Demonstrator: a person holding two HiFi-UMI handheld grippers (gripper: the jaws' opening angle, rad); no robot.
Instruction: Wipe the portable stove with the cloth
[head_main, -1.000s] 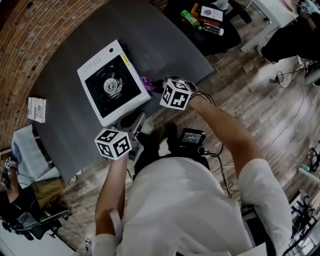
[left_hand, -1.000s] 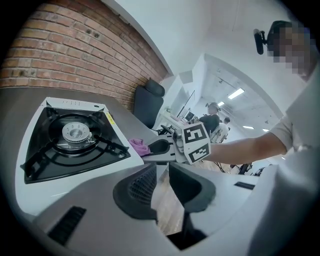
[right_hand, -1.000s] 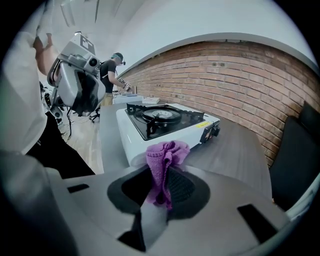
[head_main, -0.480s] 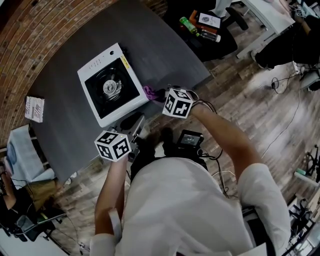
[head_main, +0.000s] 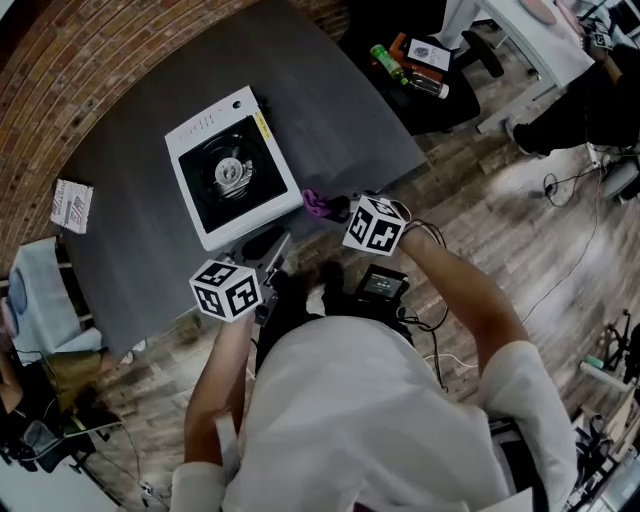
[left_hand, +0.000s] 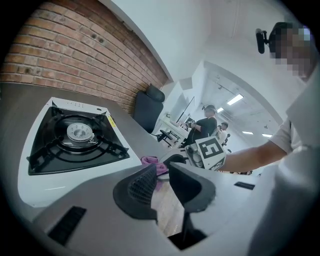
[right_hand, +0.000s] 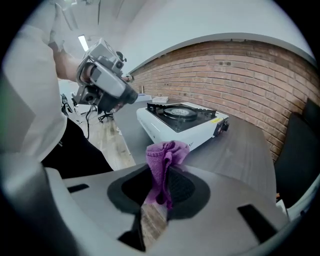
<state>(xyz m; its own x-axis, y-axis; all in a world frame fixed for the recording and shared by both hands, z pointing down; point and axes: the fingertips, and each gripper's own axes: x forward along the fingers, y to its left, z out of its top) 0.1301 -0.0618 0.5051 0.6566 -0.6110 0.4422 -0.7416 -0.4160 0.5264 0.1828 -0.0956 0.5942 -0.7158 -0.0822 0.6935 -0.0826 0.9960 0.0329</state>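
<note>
The portable stove (head_main: 232, 180) is white with a black burner top and sits on the grey table (head_main: 330, 100). It also shows in the left gripper view as the stove (left_hand: 75, 142) and in the right gripper view as the stove (right_hand: 182, 120). My right gripper (head_main: 335, 208) is shut on a purple cloth (head_main: 317, 205) just off the stove's near right corner. The cloth (right_hand: 167, 152) stands bunched up between the jaws of the right gripper (right_hand: 162, 172). My left gripper (head_main: 275, 250) hovers at the table's front edge, below the stove. The left gripper (left_hand: 161, 172) holds nothing, its jaws a narrow gap apart.
A small white packet (head_main: 72, 205) lies at the table's left end. Beyond the table's far corner a black seat (head_main: 420, 75) carries bottles and a booklet. A brick wall (head_main: 60, 80) borders the table. Wooden floor (head_main: 520, 200) lies to the right. Another person sits at the left edge.
My right gripper has drawn the purple cloth a little away from the stove's side, toward me and the table's front edge. The left gripper has barely moved.
</note>
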